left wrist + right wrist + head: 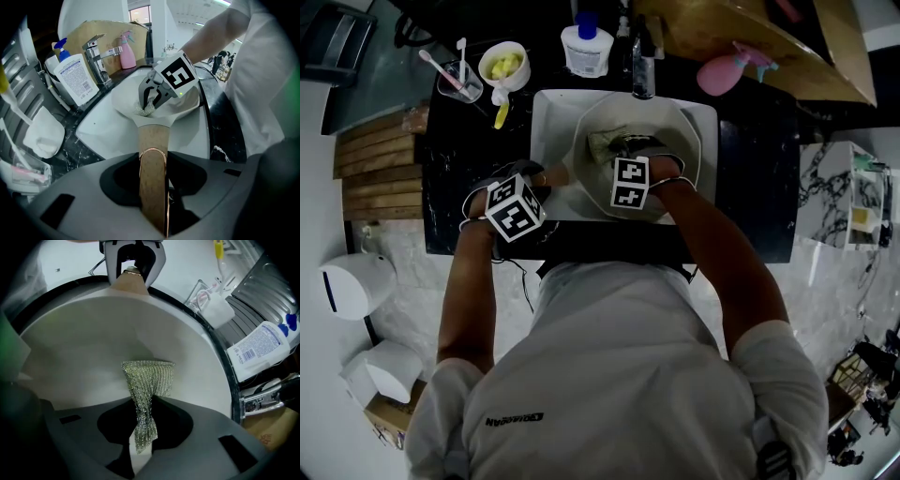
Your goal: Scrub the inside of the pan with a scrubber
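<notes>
A white pan (675, 131) lies in the white sink (547, 117), its wooden handle (152, 140) pointing left. My left gripper (153, 187) is shut on that handle, with the pan bowl (187, 105) beyond it. My right gripper (628, 148) reaches into the pan. Its jaws are shut on a silvery mesh scrubber (149, 378), whose free end rests against the pan's white inside (93, 357). The left gripper view shows the right gripper (152, 96) and the scrubber (146, 108) near the handle joint. In the right gripper view, the left gripper (133, 263) holds the handle (129, 282) at the top.
A faucet (642, 66) stands behind the sink, with a white soap bottle (586, 47) to its left and a pink spray bottle (722, 73) to its right. A bowl of yellow pieces (504, 64) and a cup of toothbrushes (459, 82) sit on the black counter (750, 187).
</notes>
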Motion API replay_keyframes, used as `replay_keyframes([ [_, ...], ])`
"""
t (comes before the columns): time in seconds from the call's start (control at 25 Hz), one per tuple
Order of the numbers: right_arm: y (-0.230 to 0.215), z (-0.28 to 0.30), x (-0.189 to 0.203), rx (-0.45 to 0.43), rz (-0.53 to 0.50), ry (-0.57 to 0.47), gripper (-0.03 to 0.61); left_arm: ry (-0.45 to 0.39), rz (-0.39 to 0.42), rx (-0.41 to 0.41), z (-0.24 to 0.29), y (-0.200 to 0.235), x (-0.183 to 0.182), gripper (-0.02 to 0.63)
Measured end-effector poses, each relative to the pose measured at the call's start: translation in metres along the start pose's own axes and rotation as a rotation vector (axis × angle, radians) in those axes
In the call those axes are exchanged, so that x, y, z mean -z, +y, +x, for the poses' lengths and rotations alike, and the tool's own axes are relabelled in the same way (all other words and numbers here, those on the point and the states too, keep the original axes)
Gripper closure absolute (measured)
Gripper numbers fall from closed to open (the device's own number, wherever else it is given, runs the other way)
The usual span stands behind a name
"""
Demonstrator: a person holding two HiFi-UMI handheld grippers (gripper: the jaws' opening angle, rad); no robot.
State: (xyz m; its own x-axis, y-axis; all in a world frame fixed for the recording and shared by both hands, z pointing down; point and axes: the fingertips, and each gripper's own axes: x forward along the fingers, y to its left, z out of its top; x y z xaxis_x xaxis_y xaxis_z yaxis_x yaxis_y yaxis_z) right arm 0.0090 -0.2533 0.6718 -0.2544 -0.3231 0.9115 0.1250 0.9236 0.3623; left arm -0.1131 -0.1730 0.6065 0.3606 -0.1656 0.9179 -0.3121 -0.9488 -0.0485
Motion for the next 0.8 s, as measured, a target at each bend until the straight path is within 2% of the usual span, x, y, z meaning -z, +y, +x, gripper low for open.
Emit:
replay_keyframes([
  [0.36,0.030,-0.013,-0.011,-0.102,-0.038,-0.023,0.492,0.000,0.004,-0.004,0.000,0.000,0.000,0.446],
  [0.52,0.042,-0.020,-0.013,-0.151,0.001,-0.035,0.493,-0.001,0.004,-0.005,0.000,0.000,0.000,0.446],
  [0.8,0.066,-0.037,-0.017,-0.299,0.086,-0.062,0.494,-0.002,0.007,-0.008,-0.001,0.000,0.000,0.446],
])
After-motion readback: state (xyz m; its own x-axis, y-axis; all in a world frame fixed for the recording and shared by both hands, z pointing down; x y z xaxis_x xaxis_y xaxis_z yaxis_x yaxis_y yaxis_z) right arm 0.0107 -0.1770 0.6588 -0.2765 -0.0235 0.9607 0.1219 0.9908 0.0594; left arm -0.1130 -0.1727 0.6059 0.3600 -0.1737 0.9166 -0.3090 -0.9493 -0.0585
